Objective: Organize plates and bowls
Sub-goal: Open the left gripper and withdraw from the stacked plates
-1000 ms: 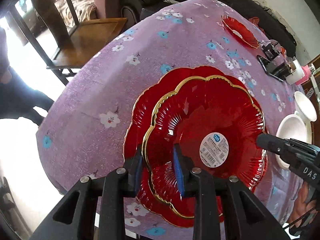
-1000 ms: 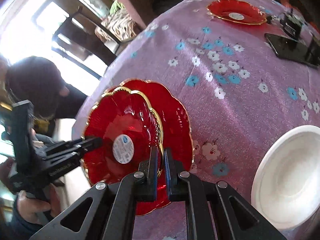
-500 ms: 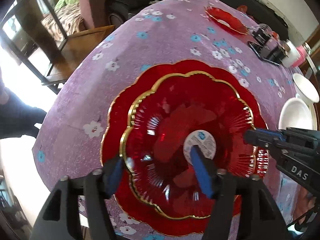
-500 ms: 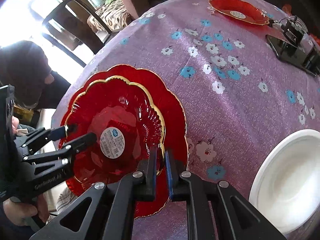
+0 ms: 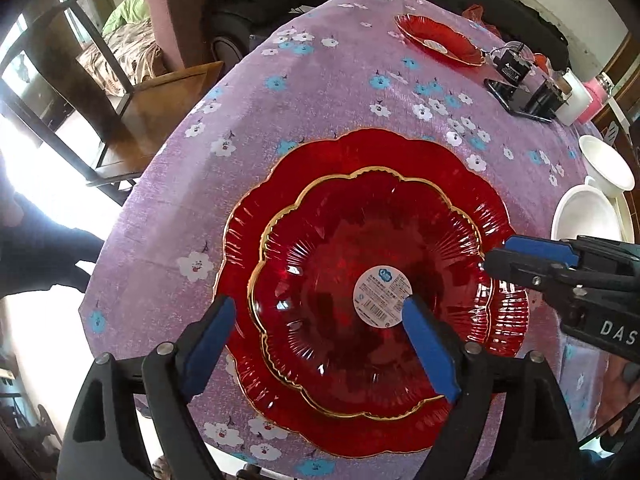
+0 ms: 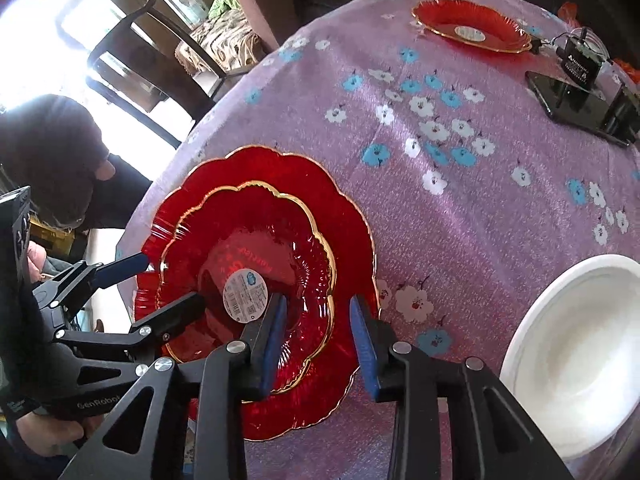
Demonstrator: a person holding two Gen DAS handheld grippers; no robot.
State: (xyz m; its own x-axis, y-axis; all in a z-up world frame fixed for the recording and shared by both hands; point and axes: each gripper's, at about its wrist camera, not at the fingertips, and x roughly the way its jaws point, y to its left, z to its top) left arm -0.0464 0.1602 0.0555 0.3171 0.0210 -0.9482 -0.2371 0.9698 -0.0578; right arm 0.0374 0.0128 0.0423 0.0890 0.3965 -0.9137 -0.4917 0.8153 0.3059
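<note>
The small red plate (image 5: 360,292) is lying nested inside the large red plate (image 5: 280,184), both scalloped and edged in gold, near the edge of the round table under a purple flowered tablecloth (image 5: 320,92). A round white sticker (image 5: 383,296) is sitting at the middle of the small plate.

The left gripper (image 5: 320,336) is hanging over the near rim of the stack with its jaws opening wide; one blue pad (image 5: 208,344) is standing outside the rim of the large plate and the other over the small plate beside the sticker. The rims of both plates are lying between the jaws, but the pads are not pressing on them. In the right wrist view the same gripper (image 6: 168,284) is coming in from the left, held by a hand (image 6: 44,432).

The right gripper (image 6: 318,344) is also opening, its jaws standing apart across the right-hand rims of the two plates, with no pad pressing on either. In the left wrist view it (image 5: 496,256) is reaching in from the right over the plates' rim.

A third red plate (image 6: 472,26) is sitting alone at the far side of the table, well apart from the stack. A white bowl (image 6: 576,360) is resting near the right gripper, and the left wrist view is showing a second white bowl (image 5: 606,168) just behind the first. A black phone (image 6: 568,108) and a small black box (image 6: 580,62) are lying beyond the flowers, near the third plate. A wooden chair (image 5: 152,108) is standing beside the table.
</note>
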